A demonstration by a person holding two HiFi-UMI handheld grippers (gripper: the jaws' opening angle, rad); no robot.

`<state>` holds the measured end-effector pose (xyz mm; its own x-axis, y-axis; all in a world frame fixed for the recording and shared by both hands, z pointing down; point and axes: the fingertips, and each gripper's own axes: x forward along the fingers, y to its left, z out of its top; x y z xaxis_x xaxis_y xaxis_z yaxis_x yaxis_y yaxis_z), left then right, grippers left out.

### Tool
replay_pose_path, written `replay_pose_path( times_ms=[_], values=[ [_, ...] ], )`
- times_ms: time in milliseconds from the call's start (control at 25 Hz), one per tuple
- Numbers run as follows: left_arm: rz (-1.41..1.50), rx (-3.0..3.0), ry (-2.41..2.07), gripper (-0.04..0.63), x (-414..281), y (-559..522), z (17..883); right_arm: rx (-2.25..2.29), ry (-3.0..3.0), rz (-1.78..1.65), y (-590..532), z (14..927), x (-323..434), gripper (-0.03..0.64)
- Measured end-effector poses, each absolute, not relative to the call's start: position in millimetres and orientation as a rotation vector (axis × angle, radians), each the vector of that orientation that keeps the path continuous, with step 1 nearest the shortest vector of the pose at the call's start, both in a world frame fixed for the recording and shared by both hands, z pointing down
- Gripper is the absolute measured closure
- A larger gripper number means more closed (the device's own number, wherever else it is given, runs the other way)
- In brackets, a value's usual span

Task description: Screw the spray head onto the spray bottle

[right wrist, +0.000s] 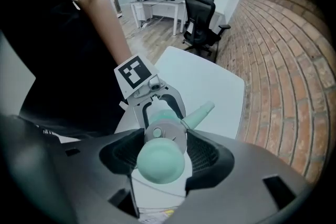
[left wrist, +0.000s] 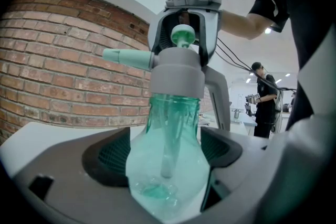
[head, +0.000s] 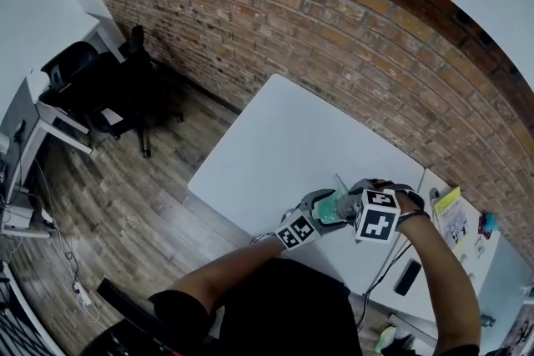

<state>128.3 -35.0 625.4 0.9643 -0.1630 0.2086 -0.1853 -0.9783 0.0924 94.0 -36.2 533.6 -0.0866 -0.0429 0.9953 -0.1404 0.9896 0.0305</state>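
While in left tool (left wrist: 167,157), one bottle (left wrist: 173,113) — in right tool (right wrist: 165,153), one spray head (right wrist: 164,134).

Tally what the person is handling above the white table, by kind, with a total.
Grippers: 2, left gripper and right gripper
Spray bottle: 1
Spray head: 1
Total: 4

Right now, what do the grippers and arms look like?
Left gripper and right gripper: grey moulded shells with dark mesh-textured pads, each carrying a white cube of black square markers. Black cables trail from the right one. The person wears a black short-sleeved top.
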Motion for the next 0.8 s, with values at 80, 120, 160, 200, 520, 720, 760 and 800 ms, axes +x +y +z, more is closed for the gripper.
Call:
replay_pose_path(
  times_ms=[80, 120, 160, 200, 520, 720, 760, 800],
  values=[
    [0.302, 3.003, -0.268, 0.181, 128.1, -34.8, 625.7, 0.209, -1.665, 0.158, -38.0, 533.9, 94.6, 0.359],
    [0.301, 3.003, -0.268, 0.181, 128.3, -34.8, 625.6, 0.246, -1.670, 0.198, -39.0, 533.7, 95.3, 0.359],
    [0.300, 3.003, -0.269, 0.181, 128.5, -34.9, 625.5, 0.284, -1.674, 0.237, -40.2, 533.5, 95.9, 0.359],
    [0.299, 3.003, -0.270, 0.181, 128.5, -35.0, 625.5, 0.323, -1.678, 0.277, -41.4, 533.2, 96.4, 0.359],
    [0.296, 3.004, -0.272, 0.181, 128.9, -35.4, 625.8, 0.563, -1.647, 0.549, -46.1, 535.8, 106.0, 0.359],
    [0.300, 3.004, -0.269, 0.181, 129.3, -34.7, 626.2, 0.471, -1.707, 0.498, -43.7, 528.8, 105.7, 0.359],
    [0.300, 3.004, -0.268, 0.181, 129.4, -34.9, 625.9, 0.438, -1.726, 0.458, -44.1, 524.6, 105.0, 0.357],
    [0.299, 3.004, -0.267, 0.181, 129.4, -35.1, 625.7, 0.406, -1.746, 0.421, -44.3, 520.0, 103.6, 0.353]
  ],
)
